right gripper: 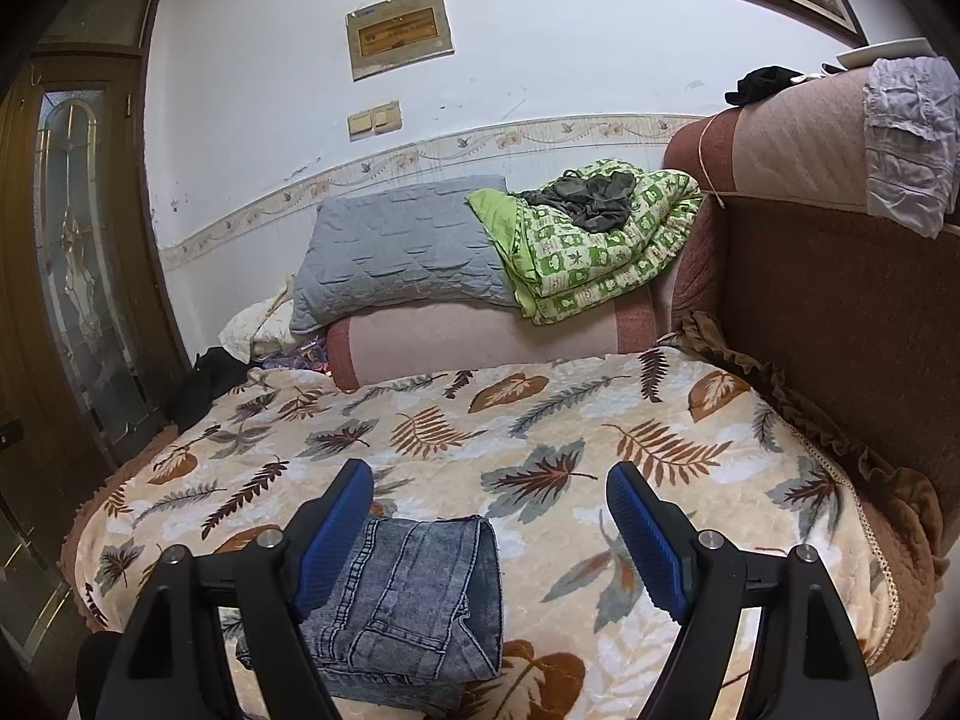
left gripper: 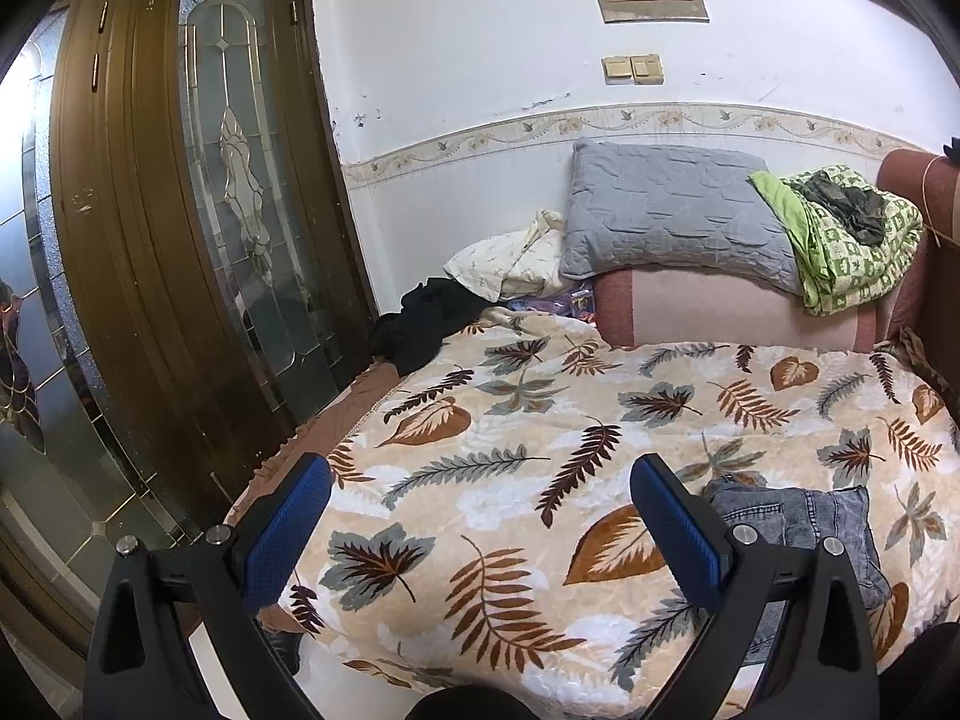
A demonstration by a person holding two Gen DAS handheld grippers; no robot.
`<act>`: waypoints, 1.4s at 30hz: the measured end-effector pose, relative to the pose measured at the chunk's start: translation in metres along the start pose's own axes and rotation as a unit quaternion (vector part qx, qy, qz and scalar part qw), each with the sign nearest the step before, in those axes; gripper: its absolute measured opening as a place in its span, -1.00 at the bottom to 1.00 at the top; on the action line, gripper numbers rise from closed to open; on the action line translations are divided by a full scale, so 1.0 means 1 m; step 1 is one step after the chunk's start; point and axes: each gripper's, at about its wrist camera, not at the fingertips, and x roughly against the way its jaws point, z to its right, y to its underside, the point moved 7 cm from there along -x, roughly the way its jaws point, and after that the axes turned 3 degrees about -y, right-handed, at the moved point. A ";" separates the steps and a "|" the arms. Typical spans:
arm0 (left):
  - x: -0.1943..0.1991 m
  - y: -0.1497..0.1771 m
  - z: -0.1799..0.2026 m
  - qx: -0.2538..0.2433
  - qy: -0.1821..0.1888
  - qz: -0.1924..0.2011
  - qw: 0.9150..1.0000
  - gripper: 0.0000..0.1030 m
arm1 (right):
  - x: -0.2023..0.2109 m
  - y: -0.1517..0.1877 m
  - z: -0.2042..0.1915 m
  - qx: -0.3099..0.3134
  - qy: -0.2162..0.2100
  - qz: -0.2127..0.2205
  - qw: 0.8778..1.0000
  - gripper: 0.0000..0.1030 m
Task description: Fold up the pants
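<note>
Right gripper (right gripper: 489, 531) wide, empty, above folded grey-blue denim pants (right gripper: 414, 594) lying low-left; left gripper (left gripper: 480, 531) wide, pants (left gripper: 804, 531) off right.

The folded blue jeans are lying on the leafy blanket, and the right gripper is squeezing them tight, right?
Not quite. The folded blue denim jeans do lie on the cream leaf-print blanket, but the right gripper is open, its blue fingers spread wide apart and gripping nothing. The right wrist view shows this.
</note>
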 end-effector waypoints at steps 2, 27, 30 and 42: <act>0.000 0.000 0.000 0.001 -0.001 0.000 1.000 0.94 | 0.000 0.000 0.000 0.001 0.000 0.000 1.000 0.61; -0.014 0.010 -0.010 0.011 -0.003 -0.014 1.000 0.94 | -0.008 0.003 -0.017 0.024 -0.003 -0.011 1.000 0.61; -0.017 0.012 -0.014 0.015 -0.002 -0.015 1.000 0.94 | -0.007 0.002 -0.020 0.025 -0.003 -0.012 1.000 0.61; -0.024 0.019 -0.028 0.030 -0.003 -0.022 0.999 0.94 | -0.008 -0.002 -0.039 0.039 -0.006 -0.012 0.999 0.61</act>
